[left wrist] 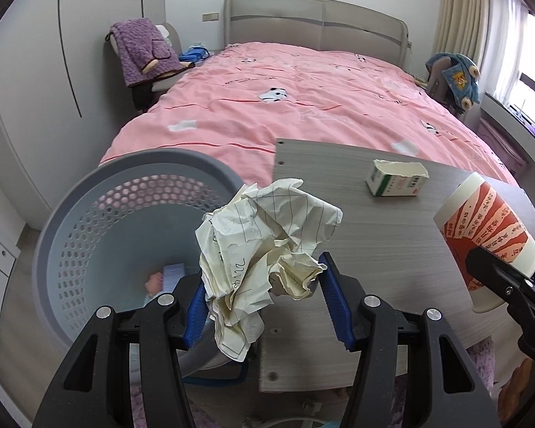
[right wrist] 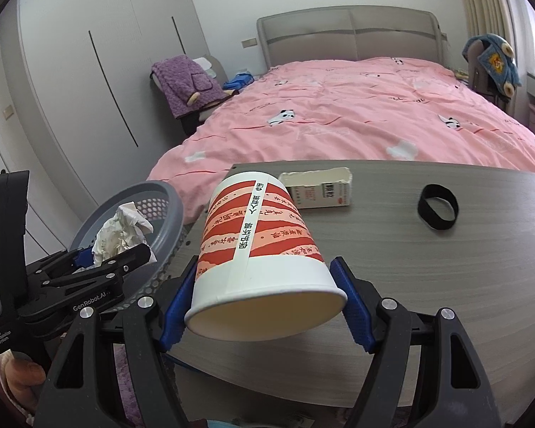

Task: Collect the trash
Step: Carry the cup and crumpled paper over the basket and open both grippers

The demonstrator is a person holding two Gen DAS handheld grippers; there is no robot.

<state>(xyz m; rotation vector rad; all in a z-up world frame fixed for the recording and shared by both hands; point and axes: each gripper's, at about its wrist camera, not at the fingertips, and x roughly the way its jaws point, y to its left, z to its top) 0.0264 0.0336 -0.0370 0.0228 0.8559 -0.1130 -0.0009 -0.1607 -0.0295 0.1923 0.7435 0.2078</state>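
Crumpled lined paper (left wrist: 264, 246), perforated grey plastic basket (left wrist: 71, 214), matt wood-grain tabletop (left wrist: 374, 235)

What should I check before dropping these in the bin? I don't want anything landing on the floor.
1. Left tool grips paper: ok.
2. Right tool grips cup: ok.
3. Paper above bin opening: cannot tell; it appears near the rim.
4. Cup over bin: not ok; it is above the table.
5. Bin has room: ok; few items at bottom.
6. Box and band left on table: not ok.
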